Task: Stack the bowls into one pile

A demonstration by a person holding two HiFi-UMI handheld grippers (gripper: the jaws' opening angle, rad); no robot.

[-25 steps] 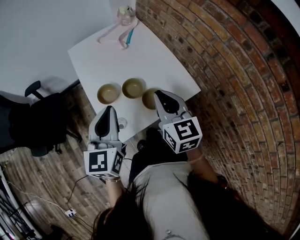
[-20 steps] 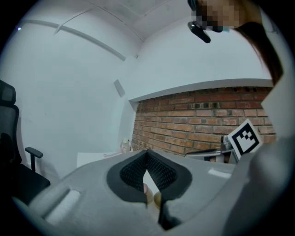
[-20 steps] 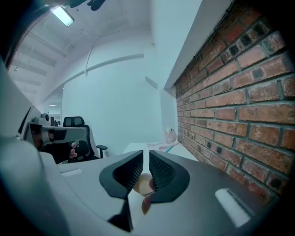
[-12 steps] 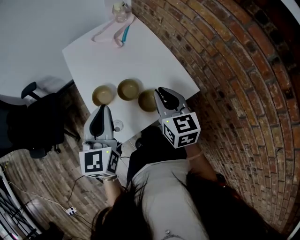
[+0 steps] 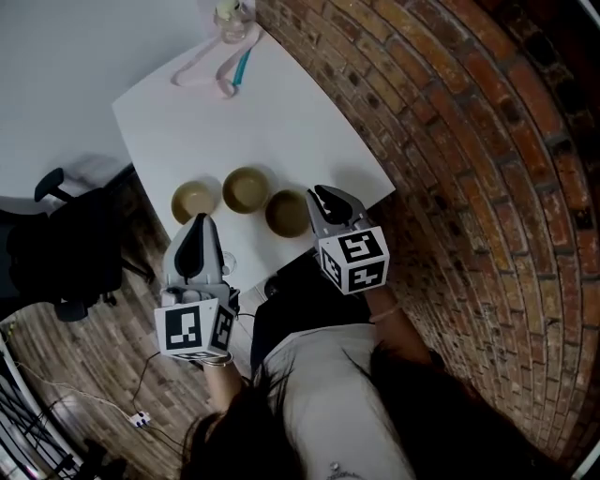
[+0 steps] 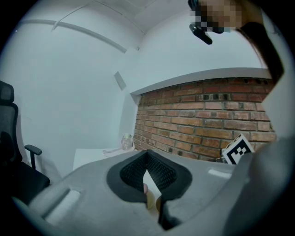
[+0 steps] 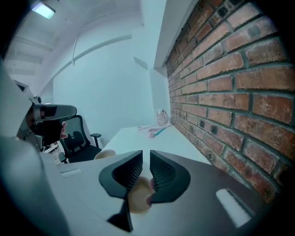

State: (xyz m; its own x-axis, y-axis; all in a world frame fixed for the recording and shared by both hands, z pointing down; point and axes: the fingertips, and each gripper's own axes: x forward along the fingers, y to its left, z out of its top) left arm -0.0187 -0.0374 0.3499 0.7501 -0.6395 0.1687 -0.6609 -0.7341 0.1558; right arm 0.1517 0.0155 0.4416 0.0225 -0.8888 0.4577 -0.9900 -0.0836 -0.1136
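Note:
Three tan bowls stand apart in a row near the front edge of the white table (image 5: pixel 281 112): left bowl (image 5: pixel 193 200), middle bowl (image 5: pixel 246 189), right bowl (image 5: pixel 286 213). My left gripper (image 5: pixel 199 222) hovers just in front of the left bowl, its jaws touching at the tips with nothing between them (image 6: pixel 147 153). My right gripper (image 5: pixel 319 195) is at the right bowl's right side; in the right gripper view (image 7: pixel 146 155) its jaws stand a narrow gap apart, empty, with the right bowl (image 7: pixel 137 197) just beyond them and the left bowl (image 7: pixel 105 153) further left.
A clear jar (image 5: pixel 228 13) and a pink strap with a teal piece (image 5: pixel 223 62) lie at the table's far end. A brick wall (image 5: pixel 450 141) runs along the right side. A black office chair (image 5: pixel 66 248) stands left of the table, with cables on the wooden floor (image 5: pixel 56 394).
The head view has drifted, so the table sits further left. Both grippers have edged forward toward the bowls. The bowls have not moved.

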